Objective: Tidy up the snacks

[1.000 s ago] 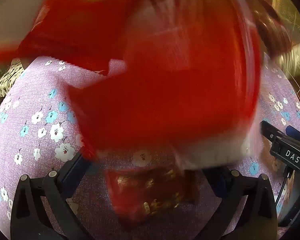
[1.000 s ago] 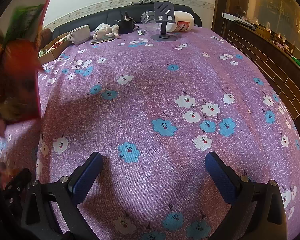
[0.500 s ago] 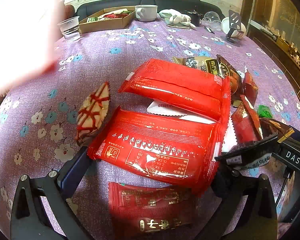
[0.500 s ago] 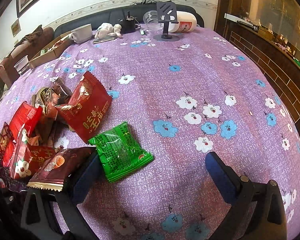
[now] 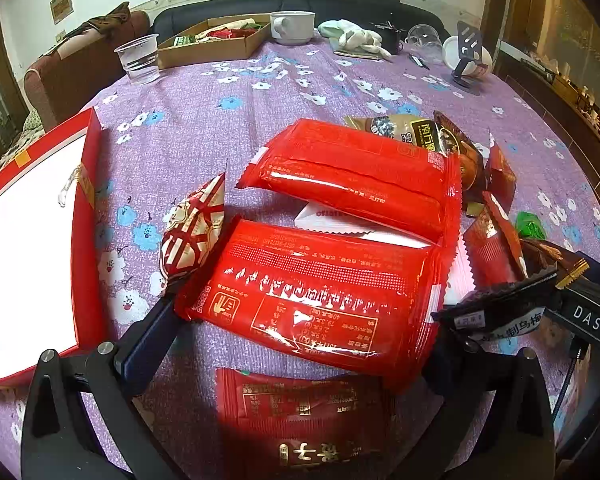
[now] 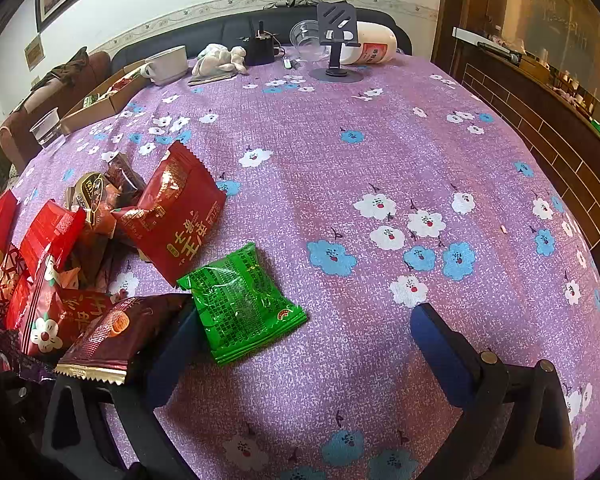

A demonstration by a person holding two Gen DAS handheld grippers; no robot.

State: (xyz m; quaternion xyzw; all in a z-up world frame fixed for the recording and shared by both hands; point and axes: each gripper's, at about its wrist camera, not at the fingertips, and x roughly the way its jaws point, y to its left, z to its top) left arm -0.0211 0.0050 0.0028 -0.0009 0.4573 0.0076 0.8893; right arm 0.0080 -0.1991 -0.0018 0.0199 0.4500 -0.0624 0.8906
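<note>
A heap of snack packets lies on the purple flowered tablecloth (image 6: 380, 152). In the left wrist view two large red packets (image 5: 320, 284) overlap, with a smaller red packet (image 5: 300, 412) below and a red-and-white patterned packet (image 5: 192, 232) at their left. My left gripper (image 5: 300, 340) is open, its fingers straddling the big red packet without gripping it. An empty red box with a white inside (image 5: 28, 240) lies at the left. In the right wrist view a green packet (image 6: 240, 300), a red packet (image 6: 176, 212) and a brown packet (image 6: 116, 332) lie left of my open right gripper (image 6: 304, 344).
At the table's far side stand a cardboard tray with snacks (image 5: 212, 40), a clear plastic cup (image 5: 138, 58), a white mug (image 5: 292, 26), a white cloth (image 5: 356, 36) and a phone stand (image 6: 336, 44). A wooden cabinet (image 6: 560, 120) runs along the right edge.
A second ago the red box was tipping and snacks were falling in a blur. Now the packets lie still on the cloth and the emptied box rests at the left. Both grippers stayed put.
</note>
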